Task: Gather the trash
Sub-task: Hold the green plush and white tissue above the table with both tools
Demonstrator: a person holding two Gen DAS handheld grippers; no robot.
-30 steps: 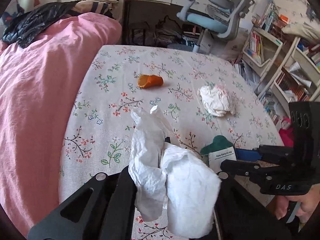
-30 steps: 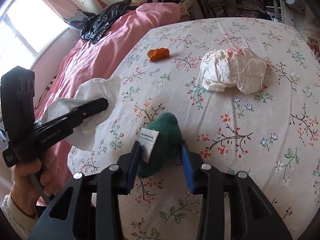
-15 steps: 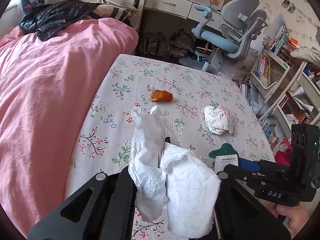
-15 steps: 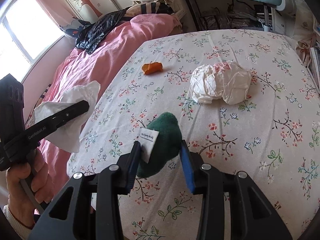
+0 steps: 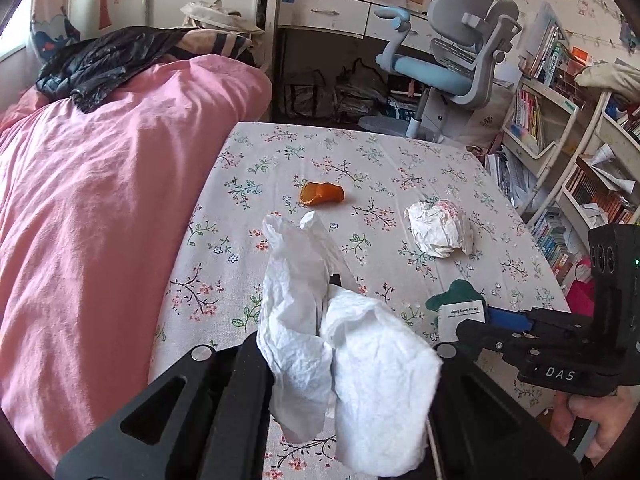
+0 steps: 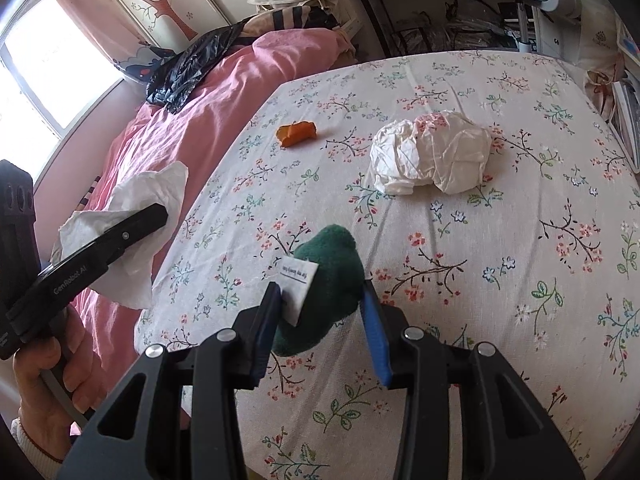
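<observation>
- Tissue (image 5: 344, 344): white and crumpled, pinched in the left claw (image 5: 340, 360), whose jaws are nearly closed on it; it hangs over the near left corner of the counter (image 5: 224, 216), beside the pink bed (image 5: 100, 200).
- Peel (image 5: 322, 194): orange, lying alone on the floral cloth, far from both claws.
- Paper wad (image 5: 438, 230): white, right of the peel, apart from it.
- Green cloth (image 6: 324, 284): carries a white label, gripped in the right claw (image 6: 320, 312) between blue pads, jaws partly apart, above the counter's near edge.
</observation>
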